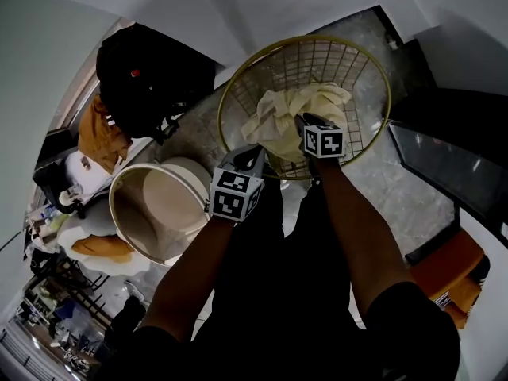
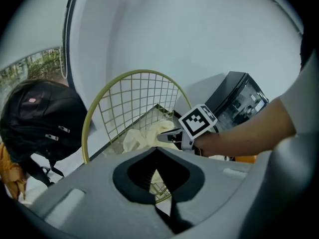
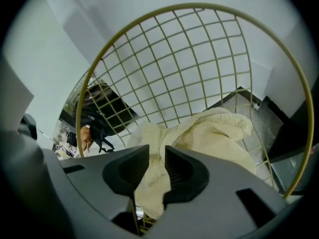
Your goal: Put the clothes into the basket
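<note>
Fingers (image 3: 183, 169) of right gripper (image 3: 157, 152) pinch crumpled cream cloth (image 3: 214, 133) in basket (image 3: 199, 7); left gripper's (image 2: 156, 149) pressed together.

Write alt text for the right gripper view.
The right hand-held gripper pinches a cream waffle-weave cloth between its jaws, inside a gold wire basket that fills most of the frame. A black backpack shows through the mesh at left.
</note>
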`<move>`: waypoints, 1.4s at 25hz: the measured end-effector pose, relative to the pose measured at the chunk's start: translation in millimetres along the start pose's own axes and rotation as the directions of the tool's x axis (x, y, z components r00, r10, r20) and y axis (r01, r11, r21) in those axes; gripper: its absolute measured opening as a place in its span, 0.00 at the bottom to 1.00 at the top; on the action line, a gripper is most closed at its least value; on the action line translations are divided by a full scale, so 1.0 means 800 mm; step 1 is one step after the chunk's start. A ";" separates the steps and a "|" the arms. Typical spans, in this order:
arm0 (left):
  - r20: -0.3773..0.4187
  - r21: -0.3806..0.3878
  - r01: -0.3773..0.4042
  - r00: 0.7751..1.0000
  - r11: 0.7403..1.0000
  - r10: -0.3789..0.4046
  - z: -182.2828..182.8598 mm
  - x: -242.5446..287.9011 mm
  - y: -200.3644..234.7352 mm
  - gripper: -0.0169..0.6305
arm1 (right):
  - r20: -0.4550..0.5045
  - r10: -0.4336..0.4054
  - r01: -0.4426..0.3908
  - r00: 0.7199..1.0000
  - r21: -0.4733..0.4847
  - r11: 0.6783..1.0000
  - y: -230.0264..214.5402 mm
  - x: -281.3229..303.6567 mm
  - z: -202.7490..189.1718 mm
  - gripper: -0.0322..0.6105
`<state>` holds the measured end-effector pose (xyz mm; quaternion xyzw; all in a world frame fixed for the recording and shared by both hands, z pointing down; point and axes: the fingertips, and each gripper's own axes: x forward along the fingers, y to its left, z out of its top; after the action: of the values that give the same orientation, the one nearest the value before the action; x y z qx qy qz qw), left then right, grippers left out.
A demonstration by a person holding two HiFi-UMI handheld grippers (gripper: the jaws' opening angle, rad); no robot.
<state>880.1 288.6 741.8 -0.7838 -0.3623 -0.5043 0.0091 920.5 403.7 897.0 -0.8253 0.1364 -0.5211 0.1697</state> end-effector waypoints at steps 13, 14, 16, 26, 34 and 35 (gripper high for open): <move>-0.026 0.027 0.031 0.999 0.999 -0.030 -0.005 0.002 0.006 0.02 | 0.002 -0.083 0.082 0.997 0.145 0.986 -0.030 0.047 0.013 0.19; -0.032 0.038 0.032 0.999 0.999 -0.030 -0.008 0.000 0.006 0.02 | 0.003 -0.085 0.083 0.996 0.159 0.984 -0.031 0.048 0.011 0.16; -0.037 0.042 0.030 0.999 0.999 -0.029 -0.012 -0.002 0.006 0.02 | 0.006 -0.073 0.071 0.997 0.191 0.979 -0.031 0.050 0.009 0.12; -0.002 0.014 0.027 1.000 1.000 -0.027 -0.002 -0.018 -0.002 0.02 | 0.089 0.052 -0.065 0.995 0.158 0.985 0.009 -0.011 0.035 0.08; 0.068 0.053 0.018 0.997 0.998 -0.022 0.041 -0.063 -0.009 0.02 | 0.187 0.147 -0.171 0.971 0.120 0.978 0.060 -0.125 0.074 0.08; 0.073 0.063 0.018 0.997 0.998 -0.023 0.046 -0.068 -0.010 0.02 | 0.199 0.152 -0.178 0.968 0.119 0.977 0.065 -0.139 0.079 0.08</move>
<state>892.0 277.9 677.5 -0.7974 -0.3859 -0.4637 0.0151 928.8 410.4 759.4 -0.8432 0.1522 -0.4325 0.2806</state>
